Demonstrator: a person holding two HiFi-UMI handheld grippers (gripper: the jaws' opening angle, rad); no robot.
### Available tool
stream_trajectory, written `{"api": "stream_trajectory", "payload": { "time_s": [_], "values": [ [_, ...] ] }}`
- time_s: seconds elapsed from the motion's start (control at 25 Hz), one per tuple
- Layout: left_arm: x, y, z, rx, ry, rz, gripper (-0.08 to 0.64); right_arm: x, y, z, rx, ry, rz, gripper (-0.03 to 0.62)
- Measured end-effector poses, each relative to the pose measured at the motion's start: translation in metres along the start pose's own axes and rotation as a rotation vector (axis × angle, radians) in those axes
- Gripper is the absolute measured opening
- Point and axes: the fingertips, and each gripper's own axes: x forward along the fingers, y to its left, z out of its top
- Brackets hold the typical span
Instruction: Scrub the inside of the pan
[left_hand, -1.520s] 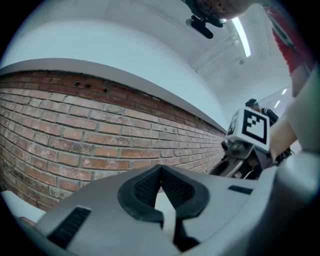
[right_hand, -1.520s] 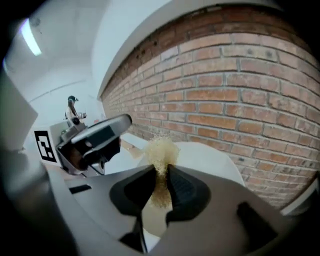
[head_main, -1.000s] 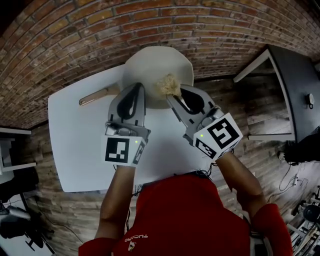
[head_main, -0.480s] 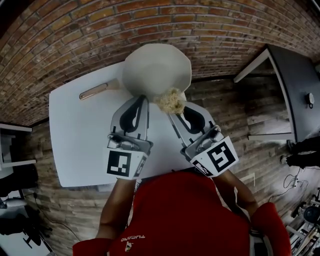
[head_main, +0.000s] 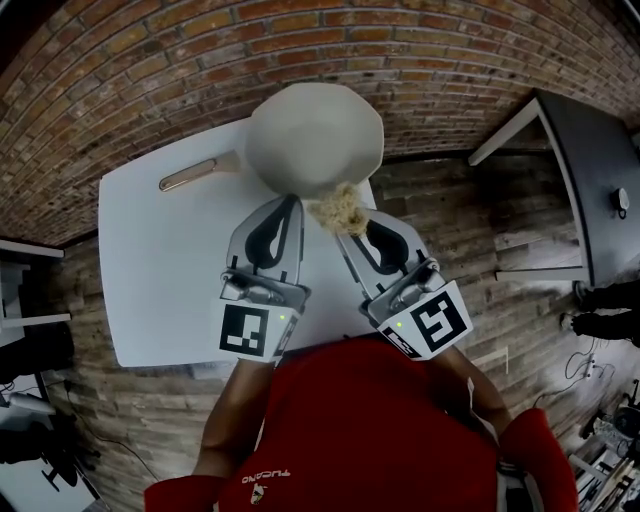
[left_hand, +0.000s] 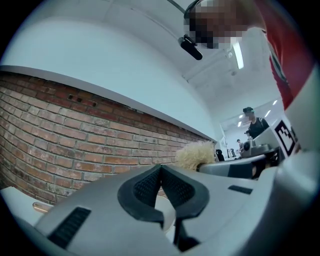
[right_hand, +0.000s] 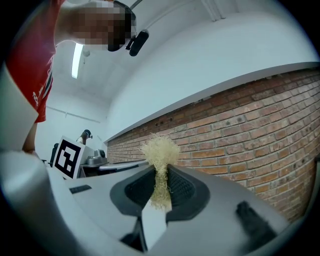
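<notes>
A cream pan (head_main: 315, 130) with a wooden handle (head_main: 195, 172) sits at the far edge of the white table (head_main: 160, 290), against the brick wall. My right gripper (head_main: 345, 222) is shut on a straw-coloured fibre scrubber (head_main: 340, 207), which hangs over the pan's near rim. In the right gripper view the scrubber (right_hand: 160, 150) sticks up from between the shut pads. My left gripper (head_main: 290, 198) is shut, its tip at the pan's near rim. In the left gripper view its pads (left_hand: 150, 185) meet with nothing seen between them, and the scrubber (left_hand: 196, 155) shows to the right.
A brick wall (head_main: 200, 70) runs behind the table. A dark desk (head_main: 590, 150) on white legs stands to the right over a wooden floor. The person's red shirt (head_main: 370, 430) fills the bottom of the head view. Both gripper views tilt up at wall and ceiling.
Both grippers have drawn back toward the person. The scrubber has come from inside the pan to its near rim. The left gripper's tip has left the pan's inside.
</notes>
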Motion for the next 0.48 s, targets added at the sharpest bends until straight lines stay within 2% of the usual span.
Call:
{"api": "stream_trajectory", "payload": {
  "time_s": [0.48],
  "values": [
    [0.0,-0.0029,0.0,-0.006,-0.009,0.006,0.014,-0.0038,0.0003,0.0023,-0.017,0.0,0.002,0.075]
  ]
}}
